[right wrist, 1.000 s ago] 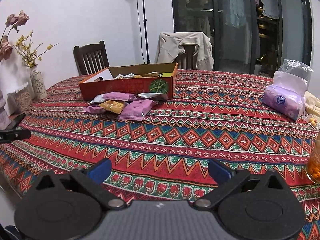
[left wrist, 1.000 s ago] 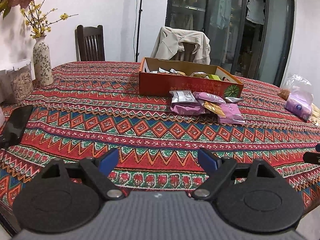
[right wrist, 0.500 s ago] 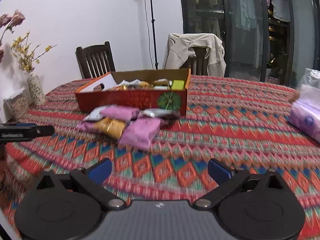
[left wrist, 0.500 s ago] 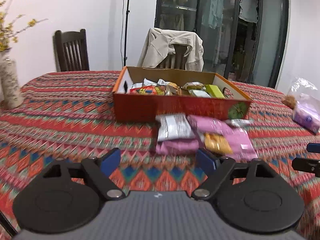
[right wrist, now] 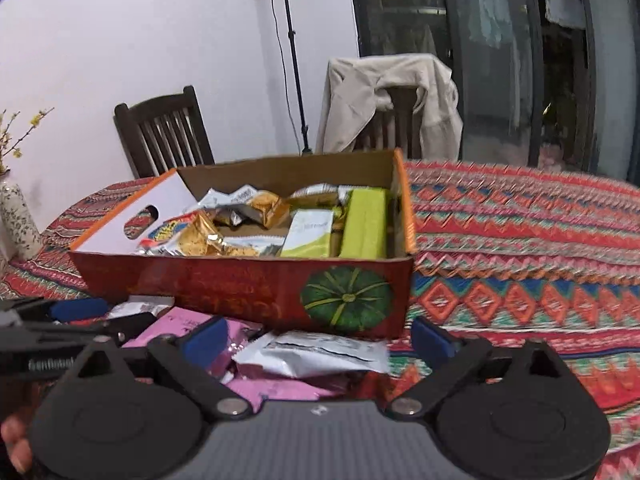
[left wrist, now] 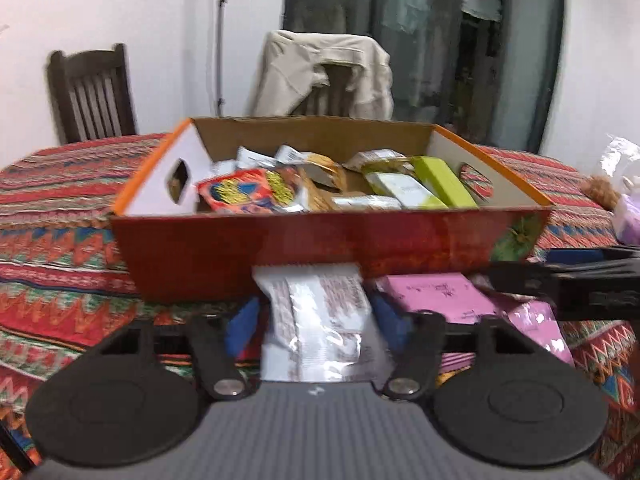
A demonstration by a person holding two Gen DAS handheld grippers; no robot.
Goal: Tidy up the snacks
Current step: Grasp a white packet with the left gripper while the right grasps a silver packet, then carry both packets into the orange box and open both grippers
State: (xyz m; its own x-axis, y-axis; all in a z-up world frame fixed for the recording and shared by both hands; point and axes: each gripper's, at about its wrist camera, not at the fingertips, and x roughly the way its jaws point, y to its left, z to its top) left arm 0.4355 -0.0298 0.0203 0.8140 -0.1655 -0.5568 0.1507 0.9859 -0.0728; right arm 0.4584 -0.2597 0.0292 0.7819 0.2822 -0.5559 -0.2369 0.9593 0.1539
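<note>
An orange-red carton [left wrist: 320, 240] with a pumpkin picture [right wrist: 346, 298] holds several snack packets. Loose packets lie on the tablecloth just in front of it. My left gripper [left wrist: 317, 320] is closing around a silver-white packet [left wrist: 316, 304]; its blue pads sit at the packet's sides and the wrapper looks unsqueezed. A pink packet [left wrist: 436, 296] lies to the right of it. My right gripper [right wrist: 320, 342] is wide and closing, with another silver packet [right wrist: 312, 354] lying between its fingers, untouched, on top of pink packets [right wrist: 180, 326]. Each gripper shows at the edge of the other's view.
The table wears a red zigzag-patterned cloth [right wrist: 520, 240]. A dark wooden chair [right wrist: 164, 132] and a chair draped with a beige jacket [right wrist: 388, 96] stand behind it. A flowered vase [right wrist: 16, 216] is at far left, a bagged purple pack [left wrist: 628, 212] at far right.
Both grippers have travelled forward across the table to the loose packets in front of the carton. The left jaws have narrowed around the silver packet; the right jaws have narrowed slightly.
</note>
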